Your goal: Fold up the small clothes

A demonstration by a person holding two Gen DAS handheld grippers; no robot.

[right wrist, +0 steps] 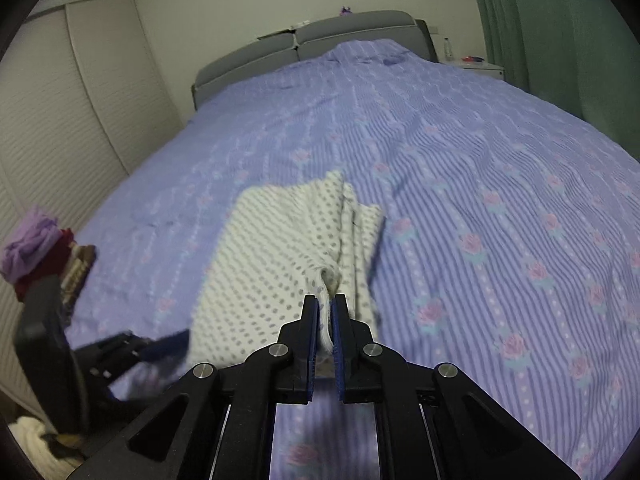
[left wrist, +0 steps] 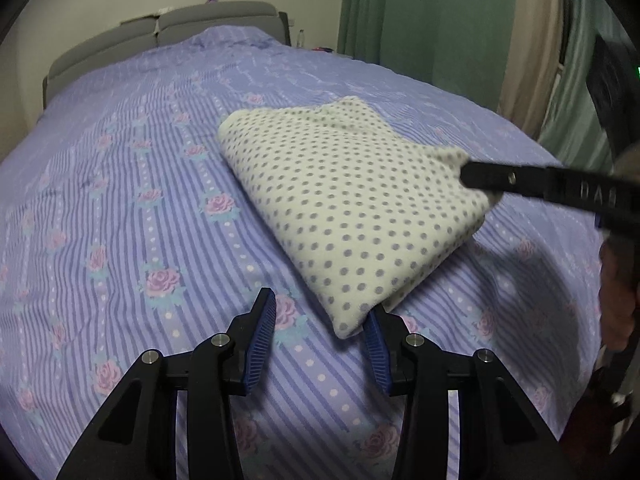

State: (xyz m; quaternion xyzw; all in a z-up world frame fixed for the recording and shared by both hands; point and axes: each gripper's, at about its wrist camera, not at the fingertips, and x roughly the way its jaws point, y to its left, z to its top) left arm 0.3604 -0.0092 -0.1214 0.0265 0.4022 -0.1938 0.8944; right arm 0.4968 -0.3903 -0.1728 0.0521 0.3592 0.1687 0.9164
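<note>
Two grippers work one garment: a cream cloth with grey-violet dots [left wrist: 344,208], already doubled over into a thick, rough rectangle lying on the striped, rose-printed bedspread [left wrist: 120,184]. The right gripper [right wrist: 325,312] has its blue-padded jaws pinched tight on a bunched edge of that cloth, lifting the corner clear of the bedspread; judged from the layers hanging below the pinch, this hold is what keeps the fold together while it is carried or laid over. The left gripper [left wrist: 320,320] sits at the cloth's nearest corner with its jaws spread apart, one pad touching or just under the hem, nothing clamped, seemingly placed to take that corner or steady it. Beyond the cloth, toward the grey headboard [right wrist: 320,44], the bedspread lies bare. For writing, pale raised letters on the right gripper's finger read roughly "DA" followed by a blurred character; no other label is legible.
</note>
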